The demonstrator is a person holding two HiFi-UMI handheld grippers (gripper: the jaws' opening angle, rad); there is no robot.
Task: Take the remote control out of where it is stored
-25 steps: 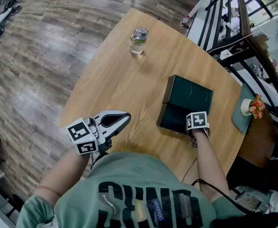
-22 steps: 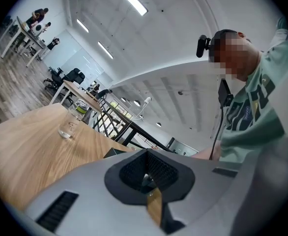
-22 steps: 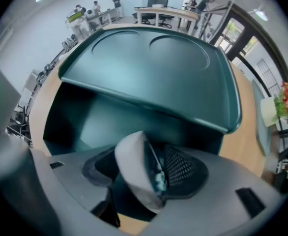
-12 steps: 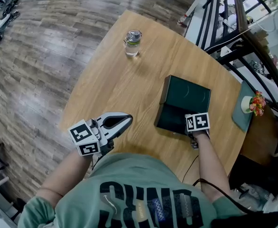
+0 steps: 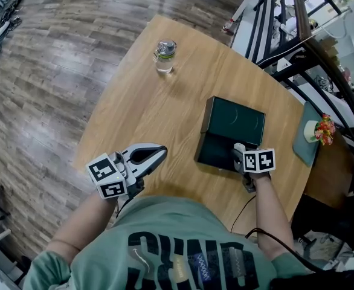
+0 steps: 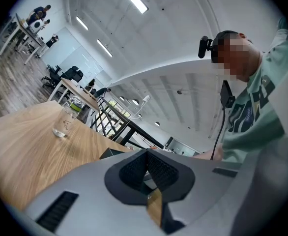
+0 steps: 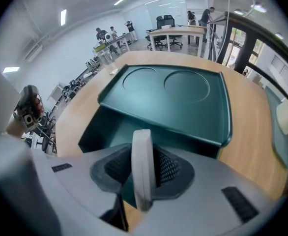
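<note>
Remote (image 7: 143,156) sits edge-on between the fingers (image 7: 171,167) of my right gripper (image 7: 144,177). It is a slim pale slab standing upright in the pinch, one narrow side facing the camera. The jaws have just been closing and now press on its two flat faces. Its far end pokes out past the pads, over the open compartment at the near side of the dark green box (image 5: 232,121). The lid (image 7: 176,95), with its two round dents, lies beyond that. I cannot tell whether the remote's lower end is out of the compartment. From the head view this gripper points steeply down at the box's near edge. My left gripper (image 5: 148,156) is well apart to the left, level above the table (image 5: 147,95), its jaws pressed together on nothing. A bottle (image 5: 164,54) stands at the table's far side.
</note>
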